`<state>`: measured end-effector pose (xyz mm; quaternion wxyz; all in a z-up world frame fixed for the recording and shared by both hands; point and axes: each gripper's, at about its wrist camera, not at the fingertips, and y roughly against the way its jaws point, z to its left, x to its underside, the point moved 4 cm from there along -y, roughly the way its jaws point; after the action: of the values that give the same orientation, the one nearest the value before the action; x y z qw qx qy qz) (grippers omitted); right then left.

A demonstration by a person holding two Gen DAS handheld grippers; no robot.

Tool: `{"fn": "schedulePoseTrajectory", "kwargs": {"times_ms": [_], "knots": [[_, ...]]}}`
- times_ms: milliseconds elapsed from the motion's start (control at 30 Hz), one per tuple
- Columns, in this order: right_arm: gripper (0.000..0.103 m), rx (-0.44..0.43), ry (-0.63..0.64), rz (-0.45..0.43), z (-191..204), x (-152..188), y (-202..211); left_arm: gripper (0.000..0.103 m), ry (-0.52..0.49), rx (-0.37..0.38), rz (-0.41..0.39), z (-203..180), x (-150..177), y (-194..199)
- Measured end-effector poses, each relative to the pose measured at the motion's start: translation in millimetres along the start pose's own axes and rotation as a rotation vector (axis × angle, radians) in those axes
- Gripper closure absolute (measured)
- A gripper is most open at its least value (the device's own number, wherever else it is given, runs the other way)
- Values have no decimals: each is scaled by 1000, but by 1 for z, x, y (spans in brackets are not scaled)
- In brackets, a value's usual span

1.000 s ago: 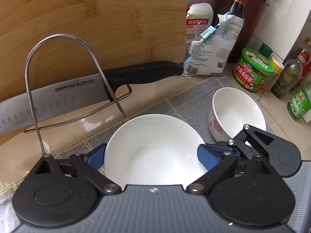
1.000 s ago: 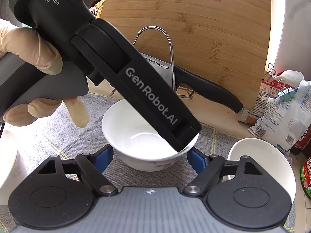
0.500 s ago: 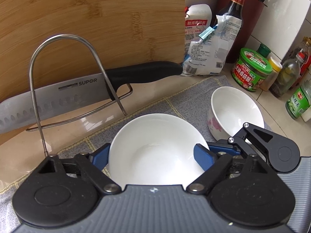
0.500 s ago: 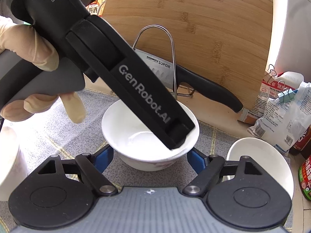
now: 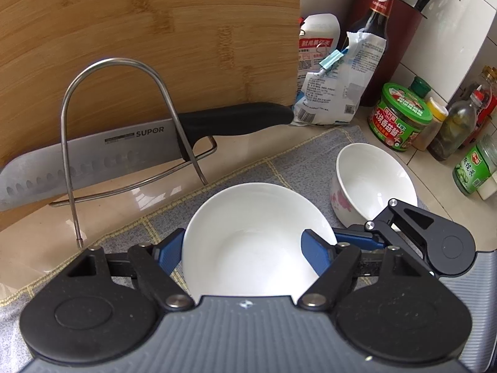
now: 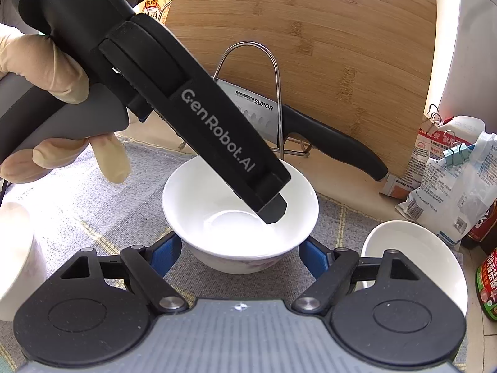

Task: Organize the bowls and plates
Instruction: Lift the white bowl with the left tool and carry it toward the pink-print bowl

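Note:
A white bowl (image 5: 248,236) rests on the grey checked cloth (image 5: 279,161). My left gripper (image 5: 243,248) hangs over it with its jaws closing. The left pad sits at the bowl's left rim and the right pad over its inside. In the right wrist view one fingertip (image 6: 273,208) dips into the bowl (image 6: 223,233). My right gripper (image 6: 240,251) straddles the same bowl low down, both blue pads against its outer wall. A second white bowl (image 5: 372,183) with pink flowers stands to the right, also in the right wrist view (image 6: 413,261).
A kitchen knife (image 5: 139,146) lies in a wire rack (image 5: 118,115) before a leaning bamboo board (image 5: 155,31). Packets (image 5: 335,87), a green-lidded jar (image 5: 400,118) and bottles (image 5: 459,127) crowd the back right. A white vessel (image 6: 12,248) stands at the left. A gloved hand (image 6: 46,71) holds the left gripper.
The left gripper's jaws have narrowed around the bowl, and its fingertip has slid deeper into the bowl. The right gripper and both bowls have stayed put.

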<state>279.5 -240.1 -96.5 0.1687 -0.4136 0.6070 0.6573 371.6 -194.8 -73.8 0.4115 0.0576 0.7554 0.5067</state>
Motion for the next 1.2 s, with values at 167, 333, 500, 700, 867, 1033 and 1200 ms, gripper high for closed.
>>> {"fn": "schedulePoseTrajectory", "kwargs": {"times_ms": [167,333,500,700,867,1033,1200], "knots": [[17,-5,10,-1,4,-4,9,24,2,2,-11,-1,3,10],[17,-15,30,-1,11,-9,24,24,5,-1,-24,-5,8,26],[17,-37,52,-7,19,-16,43,24,16,-8,-37,-9,15,47],[17,-68,68,-12,31,-20,61,24,24,-28,-60,-13,27,73],[17,-95,92,-14,45,-22,73,24,45,-43,-73,-12,39,92],[17,-128,131,-22,64,-24,83,24,68,-66,-78,-7,56,112],[17,-173,154,-19,83,-25,89,24,93,-95,-83,-1,75,129]]}}
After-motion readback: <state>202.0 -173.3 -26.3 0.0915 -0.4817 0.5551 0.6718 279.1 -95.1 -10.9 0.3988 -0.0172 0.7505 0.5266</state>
